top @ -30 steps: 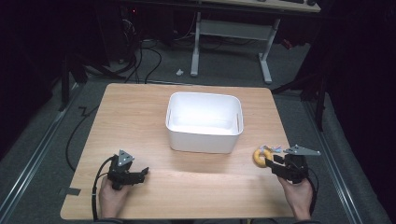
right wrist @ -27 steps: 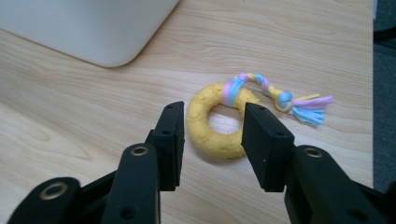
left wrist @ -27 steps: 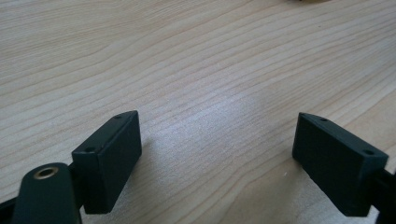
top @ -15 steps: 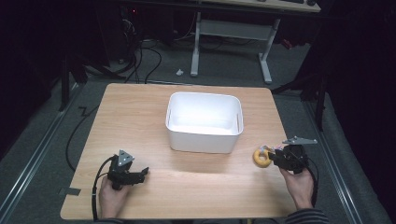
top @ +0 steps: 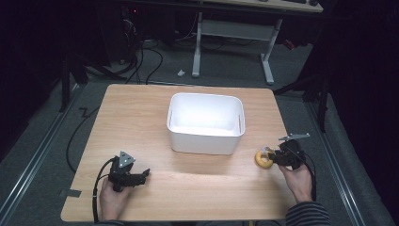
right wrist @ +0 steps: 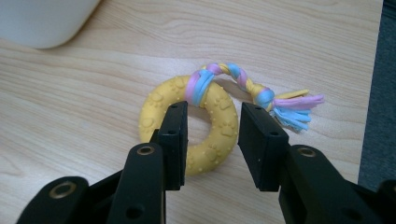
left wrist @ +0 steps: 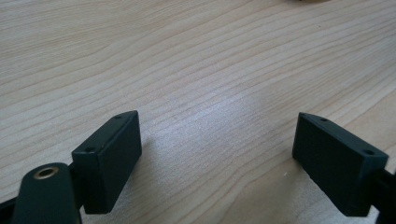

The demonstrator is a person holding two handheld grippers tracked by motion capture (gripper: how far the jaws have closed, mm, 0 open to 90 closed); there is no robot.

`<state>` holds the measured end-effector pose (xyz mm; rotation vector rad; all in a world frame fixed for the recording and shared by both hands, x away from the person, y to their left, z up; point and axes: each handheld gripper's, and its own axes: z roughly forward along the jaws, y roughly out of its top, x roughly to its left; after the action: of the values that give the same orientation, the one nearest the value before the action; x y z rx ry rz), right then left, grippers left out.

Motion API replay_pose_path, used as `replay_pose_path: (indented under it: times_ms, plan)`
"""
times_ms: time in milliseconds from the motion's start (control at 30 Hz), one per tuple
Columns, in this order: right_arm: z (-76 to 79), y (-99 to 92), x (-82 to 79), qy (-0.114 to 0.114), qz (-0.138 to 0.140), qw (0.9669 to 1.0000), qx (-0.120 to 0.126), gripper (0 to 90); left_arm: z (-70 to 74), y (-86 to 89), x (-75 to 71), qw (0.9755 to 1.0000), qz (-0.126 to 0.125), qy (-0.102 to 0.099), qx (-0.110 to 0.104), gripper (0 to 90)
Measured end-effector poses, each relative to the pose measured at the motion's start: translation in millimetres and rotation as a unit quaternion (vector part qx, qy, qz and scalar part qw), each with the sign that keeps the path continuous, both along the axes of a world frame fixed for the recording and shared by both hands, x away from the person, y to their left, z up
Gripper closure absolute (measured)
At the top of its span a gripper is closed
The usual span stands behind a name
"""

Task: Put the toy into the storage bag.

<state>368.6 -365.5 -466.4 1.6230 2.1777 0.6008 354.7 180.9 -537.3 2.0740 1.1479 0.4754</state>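
Right gripper view: yellow ring toy (right wrist: 189, 126), one side clamped between closed jaws.

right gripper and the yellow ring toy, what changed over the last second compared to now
The right gripper slid a little along the table's right edge toward the person, and its jaws have just been closing on the yellow ring toy, one jaw through the hole, one outside. The toy shifted with it. The left gripper, jaws open, and the white bin stayed put.
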Motion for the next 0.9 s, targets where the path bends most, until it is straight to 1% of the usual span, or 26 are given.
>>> replay_pose_path:
  times_ms: [67, 167, 233, 367, 533, 667, 833, 900]
  plan:
    - [-2.4, 0.9, 2.9, 0.008, 0.000, 1.0000, -0.005, 63.1, 0.0, 0.0, 0.0, 1.0000, 0.000, 0.000, 0.000, 15.9]
    - [-5.2, -0.3, 7.7, 0.025, -0.004, 0.9997, -0.002, 62.6, 0.0, 0.0, 0.0, 1.0000, 0.000, 0.000, 0.000, 15.9]
    - [-7.2, -1.9, 10.6, 0.033, -0.011, 0.9994, 0.000, 62.0, 0.0, 0.0, 0.0, 1.0000, 0.000, 0.000, 0.000, 15.9]
    - [-11.1, -2.5, 14.8, 0.045, -0.015, 0.9989, -0.004, 61.1, 0.0, 0.0, 0.0, 1.0000, 0.000, 0.000, 0.000, 15.9]
    - [-15.3, -2.5, 19.6, 0.056, -0.019, 0.9982, -0.008, 60.4, 0.0, 0.0, 0.0, 1.0000, 0.000, 0.000, 0.000, 15.9]
    - [-19.0, -1.5, 22.7, 0.059, -0.020, 0.9980, -0.010, 60.0, 0.0, 0.0, 0.0, 1.0000, 0.000, 0.000, 0.000, 15.9]
    - [-23.3, 1.1, 25.6, 0.073, -0.017, 0.9970, -0.022, 60.0, 0.0, 0.0, 0.0, 1.0000, 0.000, 0.000, 0.000, 15.8]
    - [-24.6, 1.8, 26.5, 0.072, -0.019, 0.9969, -0.024, 60.0, 0.0, 0.0, 0.0, 1.0000, 0.000, 0.000, 0.000, 15.9]
